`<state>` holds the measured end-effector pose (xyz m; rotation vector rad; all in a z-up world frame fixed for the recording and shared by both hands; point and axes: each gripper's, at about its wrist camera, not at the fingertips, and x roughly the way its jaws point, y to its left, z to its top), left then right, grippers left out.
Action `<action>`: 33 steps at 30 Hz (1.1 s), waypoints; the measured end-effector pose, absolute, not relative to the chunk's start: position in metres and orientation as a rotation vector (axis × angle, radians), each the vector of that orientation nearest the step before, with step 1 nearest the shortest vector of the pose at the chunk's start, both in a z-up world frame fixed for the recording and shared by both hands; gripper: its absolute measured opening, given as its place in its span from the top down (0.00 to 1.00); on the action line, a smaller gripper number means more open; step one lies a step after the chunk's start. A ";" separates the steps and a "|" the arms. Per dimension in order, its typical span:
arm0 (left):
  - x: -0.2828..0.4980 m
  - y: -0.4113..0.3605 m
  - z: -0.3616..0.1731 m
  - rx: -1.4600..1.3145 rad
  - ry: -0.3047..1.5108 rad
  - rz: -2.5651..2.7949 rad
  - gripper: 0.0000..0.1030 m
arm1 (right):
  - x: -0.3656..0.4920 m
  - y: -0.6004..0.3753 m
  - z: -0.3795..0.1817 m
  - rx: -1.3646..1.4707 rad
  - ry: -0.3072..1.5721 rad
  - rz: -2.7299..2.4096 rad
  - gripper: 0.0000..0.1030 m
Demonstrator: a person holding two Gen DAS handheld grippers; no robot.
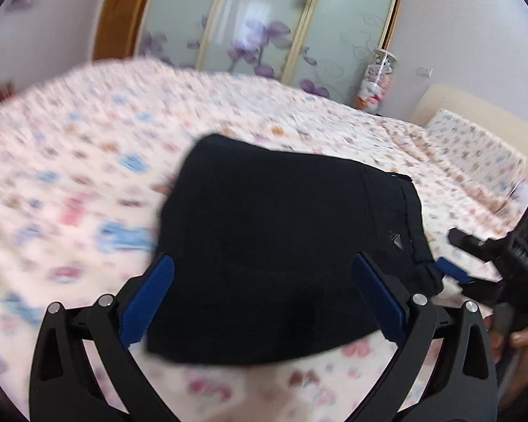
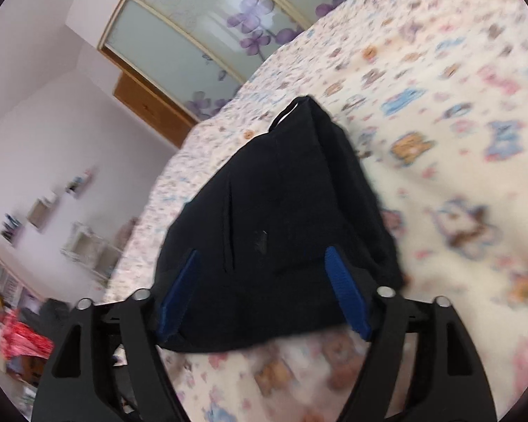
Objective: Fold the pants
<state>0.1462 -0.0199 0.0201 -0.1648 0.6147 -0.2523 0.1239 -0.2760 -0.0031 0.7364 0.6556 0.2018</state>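
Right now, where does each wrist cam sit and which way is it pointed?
Left wrist: on the left gripper, looking forward along its open blue-padded fingers over the folded black fabric pants on the floral-print bedsheet; the right gripper and a bit of a hand show at right.
Right wrist: on the right gripper, tilted, facing the same pants, fingers open.
Shared: pants, bedsheet, frosted-glass wardrobe doors with purple flowers.

We see a home bedroom: a wide bed under a cartoon-print pastel sheet (image 1: 88,161), a frosted-glass sliding wardrobe with purple orchid decals (image 1: 264,31), and small white wall shelves (image 2: 84,246).
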 end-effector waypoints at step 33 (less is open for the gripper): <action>-0.022 -0.033 0.017 0.058 0.447 -0.139 0.02 | -0.031 -0.143 0.014 0.014 0.511 -0.272 0.01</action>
